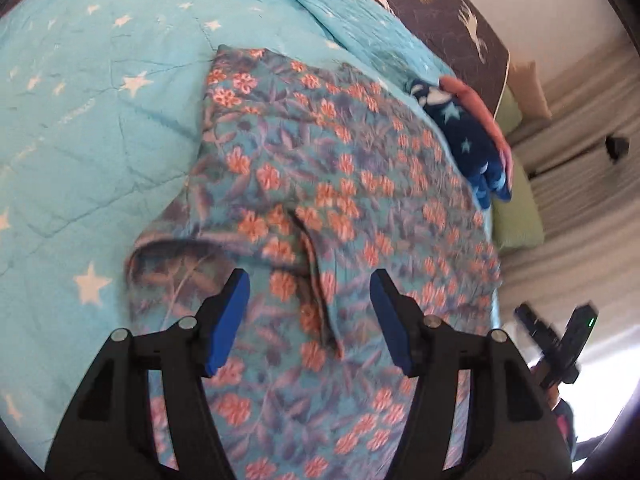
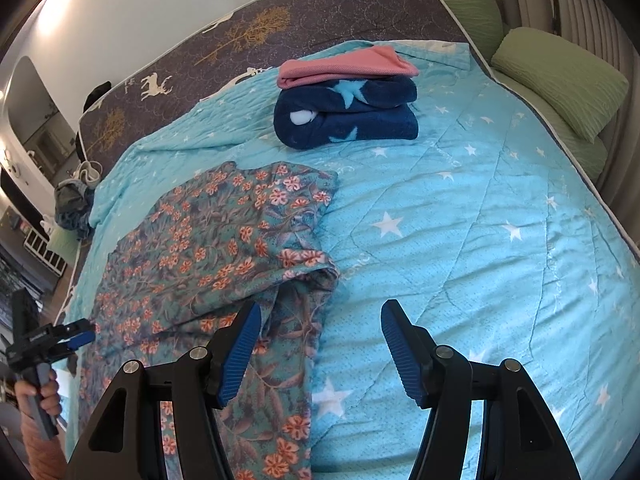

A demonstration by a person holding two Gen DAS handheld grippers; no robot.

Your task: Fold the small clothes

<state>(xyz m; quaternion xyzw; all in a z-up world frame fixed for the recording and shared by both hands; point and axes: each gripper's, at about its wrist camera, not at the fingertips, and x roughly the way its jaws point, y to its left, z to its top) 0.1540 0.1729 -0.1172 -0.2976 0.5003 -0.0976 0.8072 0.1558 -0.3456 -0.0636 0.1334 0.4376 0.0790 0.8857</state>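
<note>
I had the left gripper [image 1: 310, 320] spread wide over the floral garment [image 1: 320, 200], which lay rumpled on the star-print blue quilt [image 1: 80, 100]. My right gripper [image 2: 320, 348] was also wide and empty, its left finger above the garment's edge. Farther back sat a folded navy blanket [image 2: 348, 120] with a pink piece [image 2: 344, 66] on top.

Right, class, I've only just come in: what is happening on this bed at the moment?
A person is folding clothes with a hand-held gripper in each hand. A floral garment lies spread and rumpled on the star-patterned blue quilt. The left gripper hovers open over it, the right gripper open at its edge; neither grips cloth. Further back, a folded navy star blanket with a pink piece on top sits already stacked.
</note>
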